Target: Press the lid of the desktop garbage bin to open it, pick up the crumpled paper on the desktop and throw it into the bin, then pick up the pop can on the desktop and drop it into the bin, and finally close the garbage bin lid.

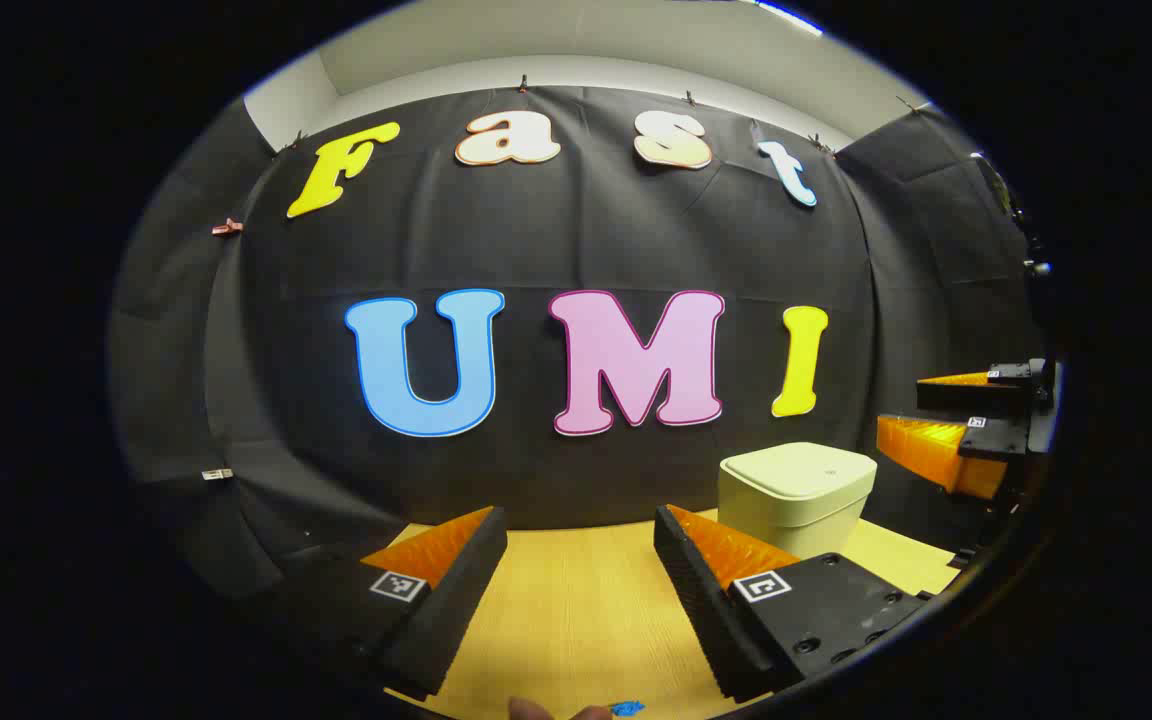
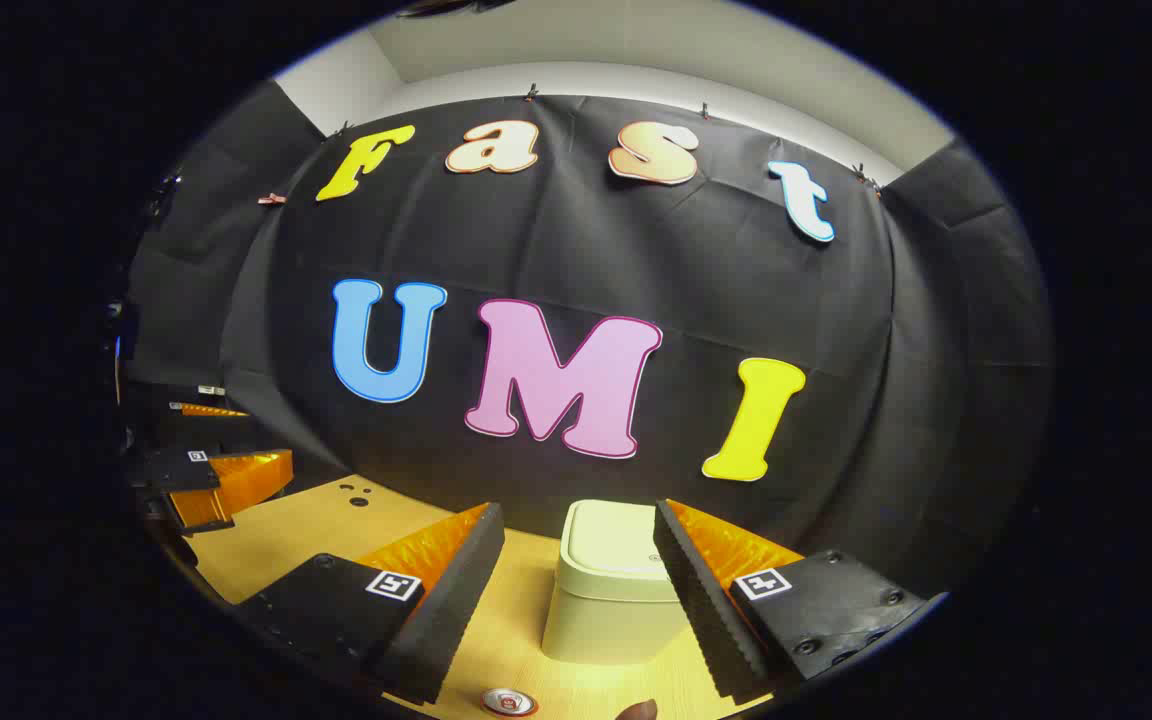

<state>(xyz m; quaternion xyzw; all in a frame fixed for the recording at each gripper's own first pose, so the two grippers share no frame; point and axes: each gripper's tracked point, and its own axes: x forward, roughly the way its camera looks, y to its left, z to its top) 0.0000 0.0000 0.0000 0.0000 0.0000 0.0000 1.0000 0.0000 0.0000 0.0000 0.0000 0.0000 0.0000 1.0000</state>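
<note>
Lidded garbage bin [image 2: 613, 580] stood on the surface [image 2: 496, 640] ahead between the spread right tongs [image 2: 579, 545]; left tongs [image 1: 581, 545] likewise gaped, empty.

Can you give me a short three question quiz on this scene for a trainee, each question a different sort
1. True or false: the lid of the garbage bin is shut.
2. Multiple choice: in the right gripper view, the pop can is seen A) standing on the bin lid, B) on the desktop at the bottom edge, nearer the camera than the bin, C) between the left gripper's fingers.
3. Fill in: the right gripper and the left gripper both have their jaws ____ and hold nothing.

Key: 1 true. 2 B. 3 open.
</note>
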